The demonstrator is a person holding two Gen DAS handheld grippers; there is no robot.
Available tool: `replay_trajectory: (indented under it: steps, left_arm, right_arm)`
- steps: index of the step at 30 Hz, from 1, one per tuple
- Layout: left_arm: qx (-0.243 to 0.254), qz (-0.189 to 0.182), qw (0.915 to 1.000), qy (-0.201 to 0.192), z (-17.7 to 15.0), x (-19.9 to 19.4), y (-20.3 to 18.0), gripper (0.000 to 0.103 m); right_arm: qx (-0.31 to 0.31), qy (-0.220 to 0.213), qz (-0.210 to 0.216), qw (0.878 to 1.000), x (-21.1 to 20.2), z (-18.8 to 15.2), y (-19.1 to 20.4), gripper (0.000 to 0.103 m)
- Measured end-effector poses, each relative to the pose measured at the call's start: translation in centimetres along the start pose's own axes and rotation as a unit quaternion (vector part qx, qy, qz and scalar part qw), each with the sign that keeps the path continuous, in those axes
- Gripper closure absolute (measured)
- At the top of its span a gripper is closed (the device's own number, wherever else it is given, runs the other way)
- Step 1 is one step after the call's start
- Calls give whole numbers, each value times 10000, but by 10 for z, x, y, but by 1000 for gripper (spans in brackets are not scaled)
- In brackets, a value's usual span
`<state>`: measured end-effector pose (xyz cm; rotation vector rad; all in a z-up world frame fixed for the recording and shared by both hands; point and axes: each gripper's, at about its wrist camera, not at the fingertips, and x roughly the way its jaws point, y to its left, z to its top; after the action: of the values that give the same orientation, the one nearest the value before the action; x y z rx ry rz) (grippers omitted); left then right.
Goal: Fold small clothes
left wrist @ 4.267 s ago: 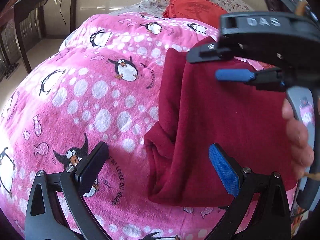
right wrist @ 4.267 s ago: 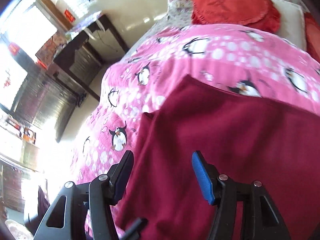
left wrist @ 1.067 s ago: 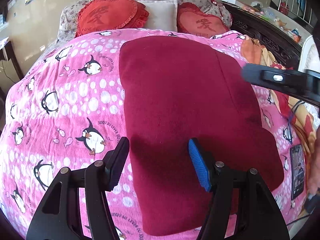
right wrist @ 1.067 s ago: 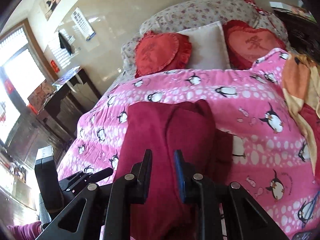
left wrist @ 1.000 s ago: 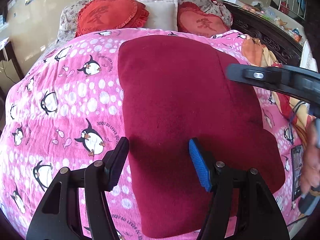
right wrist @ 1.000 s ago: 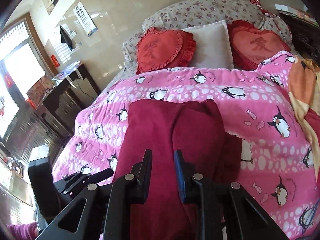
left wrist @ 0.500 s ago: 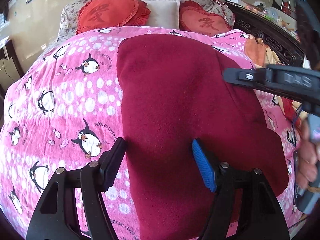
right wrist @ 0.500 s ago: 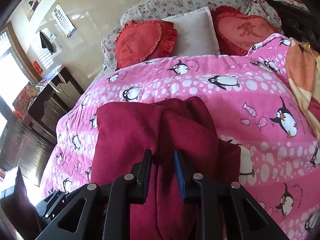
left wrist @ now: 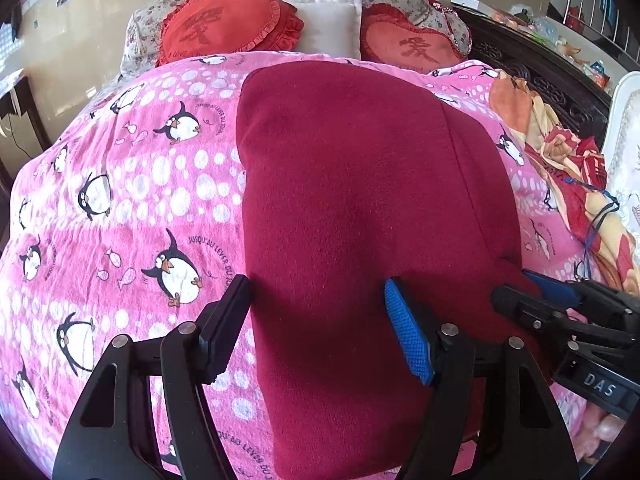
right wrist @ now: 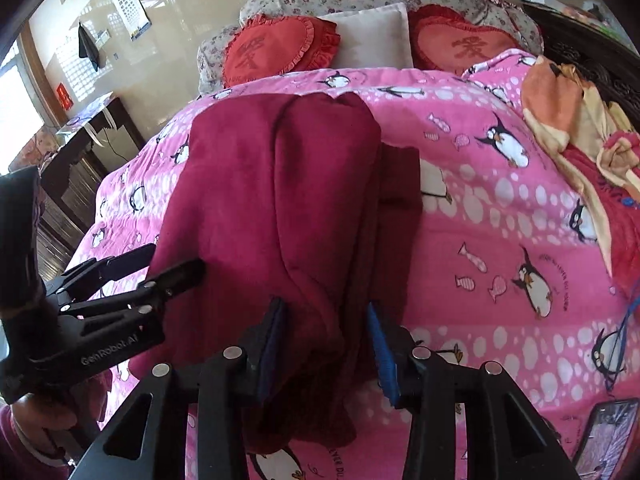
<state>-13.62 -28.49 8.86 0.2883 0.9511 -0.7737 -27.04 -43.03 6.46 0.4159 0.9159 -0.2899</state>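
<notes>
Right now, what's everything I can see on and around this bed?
Garment: one, dark red, folded on the bedspread.
Bedspread: one, pink with penguins, covering the bed.
Heart cushions: two, red, at the headboard.
Pillow: one, white, between the cushions.
Blanket: one, orange and red, crumpled at the right.
Phone: one, dark, bottom right.
Left hand-held gripper: black, open above the garment.
Right hand-held gripper: black, opening, garment between its fingers.

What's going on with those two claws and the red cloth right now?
Left gripper open above dark red garment. Right gripper opening, garment's bunched edge between its jaws. Garment flat on penguin blanket; nothing blocking.
</notes>
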Motion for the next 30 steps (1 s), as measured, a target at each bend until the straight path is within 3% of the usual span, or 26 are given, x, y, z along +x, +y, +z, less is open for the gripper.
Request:
replay_trajectory:
  steps: [5,7,9,10,14,17,20,23,26,28,30]
  left_arm:
    - [-258,-608,9977,159,-3,-11,19,33]
    - [-420,-789,9959,147,-2,-15,29,33]
    - [-531,-823,9952,86,-1,-15,37,33]
    - [-586,-843,9947,72,0,-15,41,33]
    - [-964,-1205,9878,211,2,-2,55,32]
    - [-1244,-1382,9821,314,1,11,60,21]
    - [-1177,-1482,9811,411,4,19,55,21]
    - [-1079,-1503,9818,417,6,26,49,14]
    - [-1264,-1698,9757,570,7,36,46,12]
    - [-1237,-1815,9732,681,8,38,43,15]
    - [-1103,-1741,9767,605,9,32,39,23]
  right_arm:
    - [232,-112,308,9992,-14,1,-9,63]
    - [420,-350,457,9975,-23,4,-17,52]
    - [591,-505,514,9956,-25,10,-24,28]
    - [643,-504,552,9951,-25,12,-25,26]
    - [797,-362,650,9940,-9,27,-33,25]
    - [1021,-161,885,9907,11,37,-40,25]
    - [1228,-7,1136,9859,26,38,-45,23]
    - [1098,-77,1213,9865,30,39,-38,20]
    - [810,-90,1132,9902,34,38,-25,20]
    - [706,-79,1065,9918,36,37,-17,32]
    - [637,-93,976,9931,32,37,-13,44]
